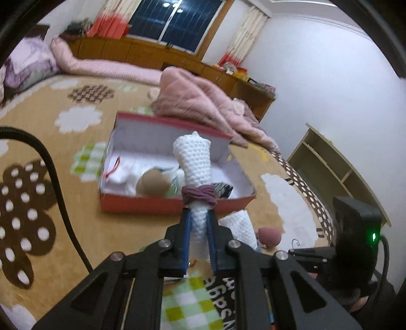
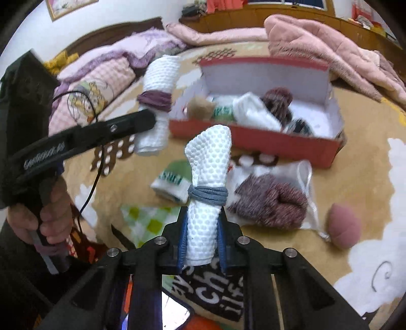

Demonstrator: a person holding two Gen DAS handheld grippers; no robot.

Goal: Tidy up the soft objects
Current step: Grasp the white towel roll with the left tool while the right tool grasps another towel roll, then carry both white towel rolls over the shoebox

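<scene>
While both rolls are up in the air, the job looks about half done. The left gripper (image 1: 199,223) is closed tight on a white roll (image 1: 195,162) with a purple band (image 1: 199,194), held in the middle of the left view, in front of the box (image 1: 177,205). The right gripper (image 2: 201,228) is closed tight on another white roll (image 2: 208,177) with a blue band (image 2: 208,195), in the middle of the right view.

Some soft things already lie in the box: a tan ball (image 1: 152,182), white cloth and a dark fuzzy bundle (image 2: 277,100). Still out on the bed (image 2: 355,182) are a green and white sock (image 2: 171,185), a fuzzy bundle in a mesh bag (image 2: 269,200) and a pink puff (image 2: 345,226).

Only the right view shows the sock, the bag and the hand (image 2: 43,218) holding the left gripper. Only the left view shows the window (image 1: 175,22) and a shelf (image 1: 337,172) at the right.
</scene>
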